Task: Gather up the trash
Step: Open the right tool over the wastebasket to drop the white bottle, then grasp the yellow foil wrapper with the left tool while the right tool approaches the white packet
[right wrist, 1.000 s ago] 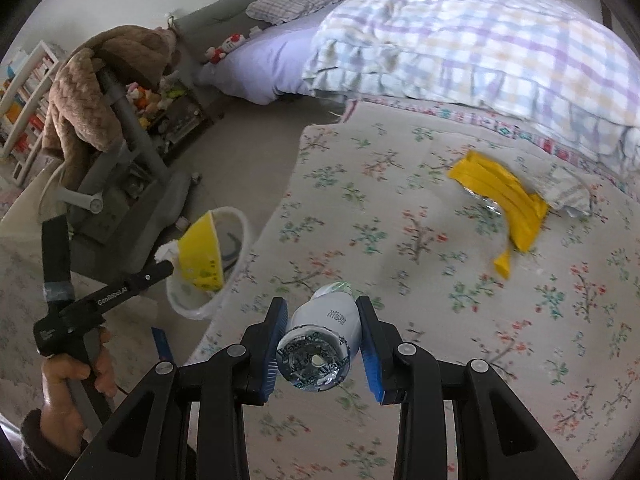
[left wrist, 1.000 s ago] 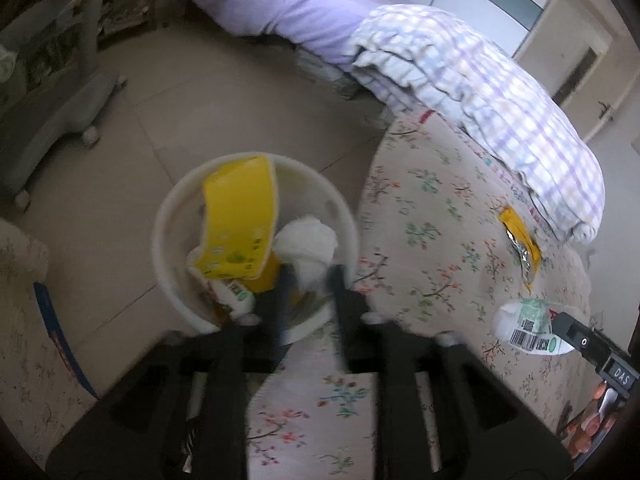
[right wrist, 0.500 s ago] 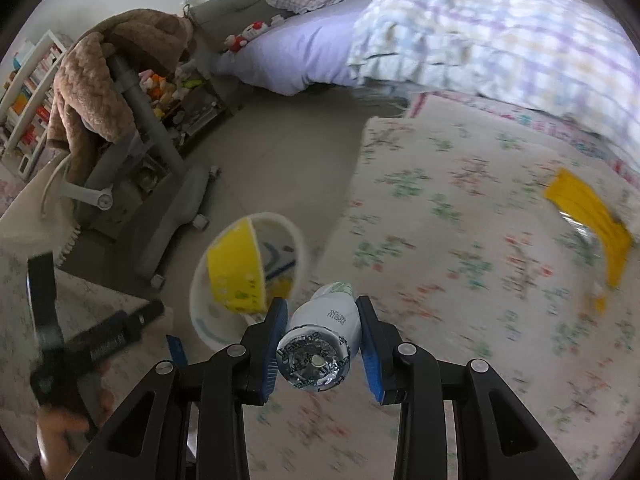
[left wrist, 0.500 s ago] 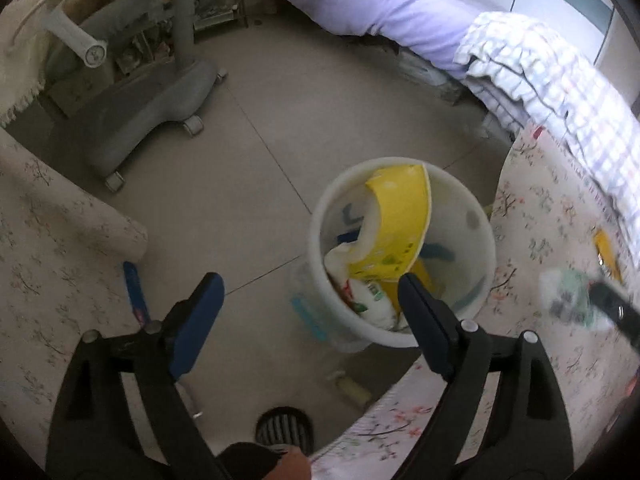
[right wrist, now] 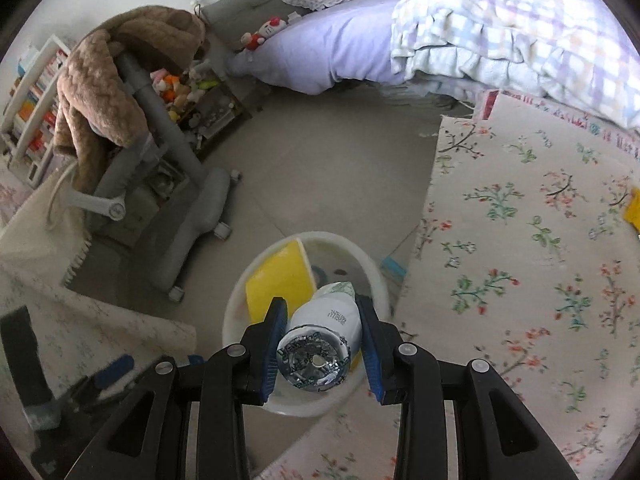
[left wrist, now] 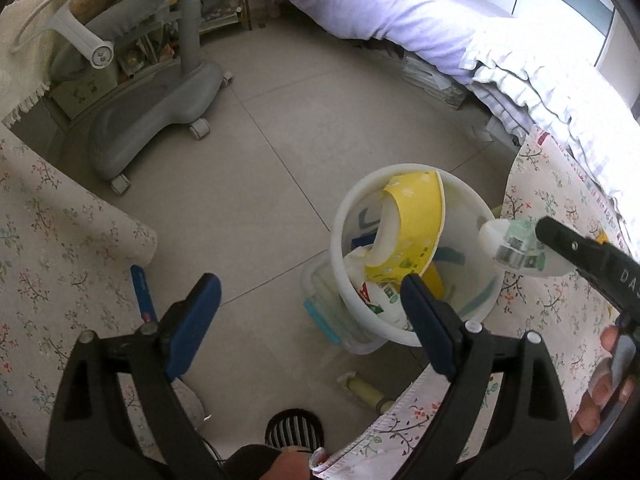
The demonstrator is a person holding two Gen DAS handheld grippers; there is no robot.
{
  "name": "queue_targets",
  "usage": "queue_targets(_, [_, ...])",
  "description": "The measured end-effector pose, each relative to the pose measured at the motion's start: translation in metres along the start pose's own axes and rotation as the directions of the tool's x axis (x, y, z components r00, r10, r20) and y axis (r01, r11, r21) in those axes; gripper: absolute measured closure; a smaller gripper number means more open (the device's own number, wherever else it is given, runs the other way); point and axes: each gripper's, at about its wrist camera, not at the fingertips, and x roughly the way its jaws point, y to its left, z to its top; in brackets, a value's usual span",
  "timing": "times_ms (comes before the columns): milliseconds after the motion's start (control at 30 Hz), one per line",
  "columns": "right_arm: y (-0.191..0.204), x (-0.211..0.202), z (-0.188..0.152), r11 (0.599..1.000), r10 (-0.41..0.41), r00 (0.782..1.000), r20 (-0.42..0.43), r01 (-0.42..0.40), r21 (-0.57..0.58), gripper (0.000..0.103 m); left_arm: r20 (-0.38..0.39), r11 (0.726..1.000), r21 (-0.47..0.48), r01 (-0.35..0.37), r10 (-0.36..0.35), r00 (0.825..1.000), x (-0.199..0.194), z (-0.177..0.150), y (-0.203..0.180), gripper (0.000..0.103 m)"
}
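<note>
A white bin [left wrist: 340, 220] stands on the tiled floor and holds a yellow paper bowl [left wrist: 416, 228] and other trash. My right gripper [right wrist: 323, 340] hangs over the bin [right wrist: 240, 292], and the yellow bowl [right wrist: 276, 280] shows below it. A white plastic bottle [right wrist: 324, 324] sits between its blue pads, which still touch it while the jaws are opening. In the left wrist view the same bottle [left wrist: 516, 248] hovers over the bin's right rim. My left gripper [left wrist: 308, 284] is open wide and empty, just left of the bin. A yellow wrapper [right wrist: 634, 210] lies on the floral cover.
A grey chair base on casters [left wrist: 160, 120] stands on the floor at the left. A clear lidded box [left wrist: 324, 312] leans against the bin, with a small roll [left wrist: 368, 392] nearby. The floral cover [right wrist: 520, 260] and a checked quilt [right wrist: 520, 28] fill the right side.
My left gripper opened wide and swung left, off the bin. My right gripper carried the bottle from over the floral cover to above the bin.
</note>
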Motion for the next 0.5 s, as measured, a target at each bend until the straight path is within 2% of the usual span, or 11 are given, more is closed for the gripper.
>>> queue_targets(33, [-0.001, 0.000, 0.000, 1.000, 0.000, 1.000, 0.000, 0.000, 0.005, 0.034, 0.001, 1.000, 0.002, -0.001, 0.001, 1.000, 0.000, 0.000, 0.000, 0.007])
queue_targets(67, [-0.003, -0.002, 0.000, 1.000, -0.014, 1.000, 0.009, 0.014, 0.017, 0.025, 0.006, 1.000, 0.007, -0.006, 0.006, 1.000, -0.001, -0.001, -0.001, 0.003])
queue_targets(100, [-0.003, -0.006, -0.001, 1.000, -0.019, 1.000, 0.025, 0.019, 0.024, 0.021, 0.011, 1.000, 0.010, -0.011, 0.011, 1.000, -0.002, -0.001, -0.001, 0.002])
queue_targets(300, [-0.020, -0.029, -0.005, 0.997, -0.062, 0.998, 0.032, 0.061, 0.039, 0.021, 0.005, 1.000, 0.024, -0.013, 0.013, 1.000, -0.003, -0.003, -0.003, 0.002])
queue_targets(500, [-0.053, -0.057, -0.018, 0.988, -0.126, 0.992, 0.030, 0.123, 0.088, 0.021, 0.001, 0.998, 0.047, 0.030, -0.030, 1.000, -0.009, -0.005, -0.017, 0.002])
